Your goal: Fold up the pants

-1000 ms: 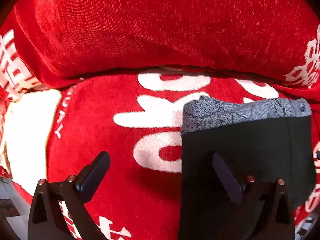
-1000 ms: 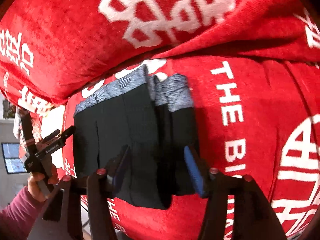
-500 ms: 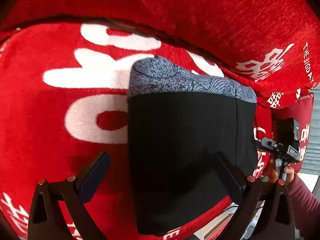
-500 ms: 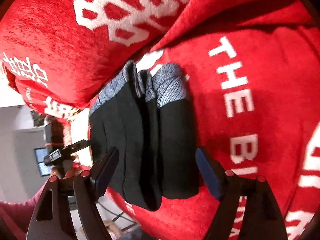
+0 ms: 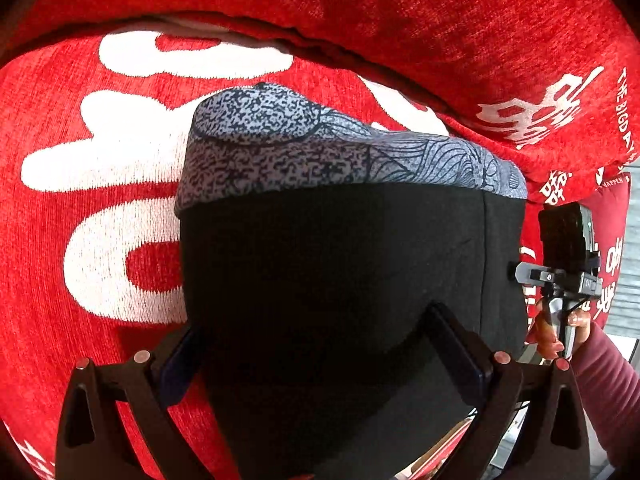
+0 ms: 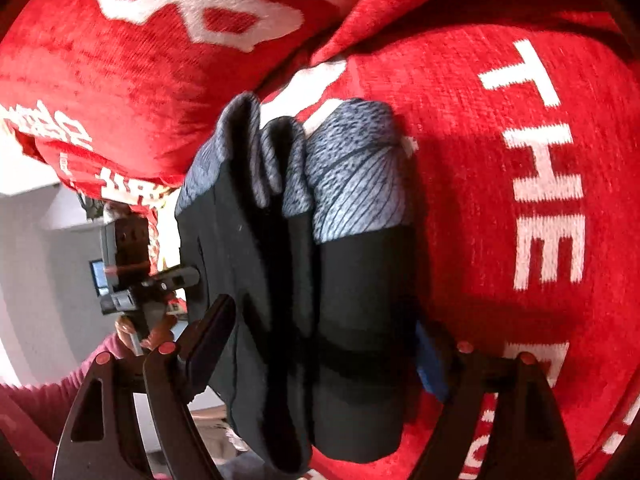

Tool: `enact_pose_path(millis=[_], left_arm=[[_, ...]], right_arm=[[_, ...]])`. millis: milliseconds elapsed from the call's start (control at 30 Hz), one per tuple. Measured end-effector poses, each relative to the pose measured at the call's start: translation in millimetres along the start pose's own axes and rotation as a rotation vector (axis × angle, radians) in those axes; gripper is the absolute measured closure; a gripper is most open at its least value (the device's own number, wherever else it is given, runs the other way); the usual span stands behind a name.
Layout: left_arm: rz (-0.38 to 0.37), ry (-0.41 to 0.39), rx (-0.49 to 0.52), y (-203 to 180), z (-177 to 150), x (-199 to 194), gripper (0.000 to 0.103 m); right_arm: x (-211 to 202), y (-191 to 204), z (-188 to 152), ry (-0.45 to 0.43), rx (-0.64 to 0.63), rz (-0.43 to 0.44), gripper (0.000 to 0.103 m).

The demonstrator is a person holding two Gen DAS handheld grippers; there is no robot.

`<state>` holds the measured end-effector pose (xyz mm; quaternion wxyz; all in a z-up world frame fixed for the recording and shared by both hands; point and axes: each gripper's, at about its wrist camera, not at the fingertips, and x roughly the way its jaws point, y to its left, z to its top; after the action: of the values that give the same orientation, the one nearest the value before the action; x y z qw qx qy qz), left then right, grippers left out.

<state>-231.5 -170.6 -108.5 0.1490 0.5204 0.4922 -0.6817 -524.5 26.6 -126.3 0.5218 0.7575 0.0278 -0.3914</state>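
Note:
The folded pants [image 5: 340, 272] are a thick black bundle with a grey patterned waistband [image 5: 320, 152] at the far end. They lie on the red sofa seat [image 5: 80, 240]. My left gripper [image 5: 316, 344] is open and low over the near end. Its left finger is at the bundle's left edge and its right finger is over the black cloth. In the right wrist view the pants [image 6: 328, 280] show as several stacked folds. My right gripper [image 6: 320, 344] straddles them with its jaws opening, one finger on each side of the bundle.
A red back cushion [image 5: 400, 20] with white lettering rises just behind the waistband. The seat [image 6: 520, 200] stretches away to the right of the pants. A hand [image 5: 556, 332] in a pink sleeve holds the other gripper past the sofa's front edge.
Both views have dropped closer to the pants and tilted down. The left view has swung so that the bundle sits between its fingers. The right jaws have spread wider around the folds.

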Motion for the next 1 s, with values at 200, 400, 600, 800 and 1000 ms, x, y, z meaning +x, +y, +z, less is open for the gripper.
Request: enact_pose_path(millis=[200, 400, 600, 800, 1000], left_arm=[[0.022, -0.032, 0.001, -19.1, -1.6, -1.7, 0.014], [-0.077, -0.083, -0.022, -26.2, -16.4, -32.4, 0.026], [-0.065, -0.076, 0.022, -46.9, -41.3, -53.3, 0.026], [-0.071, -0.083, -0.020, -33.9, -78.2, -80.2, 0.026], [0.045, -0.081, -0.030, -8.2, -95.2, -56.5, 0.026]], right_arm=[[-8.8, 10.0, -10.4, 0.000, -0.007, -0.028, 0.044], [-20.7, 30.0, -21.9, -0.038, -0.024, 0.044, 0.055], [-20.1, 57.5, -47.2, -0.003, -0.042, 0.089, 0.055], [-18.1, 68.3, -89.4, 0.002, -0.009, 0.150, 0.055], [8.6, 59.0, -104.2, 0.019, 0.002, 0.052, 0.055]])
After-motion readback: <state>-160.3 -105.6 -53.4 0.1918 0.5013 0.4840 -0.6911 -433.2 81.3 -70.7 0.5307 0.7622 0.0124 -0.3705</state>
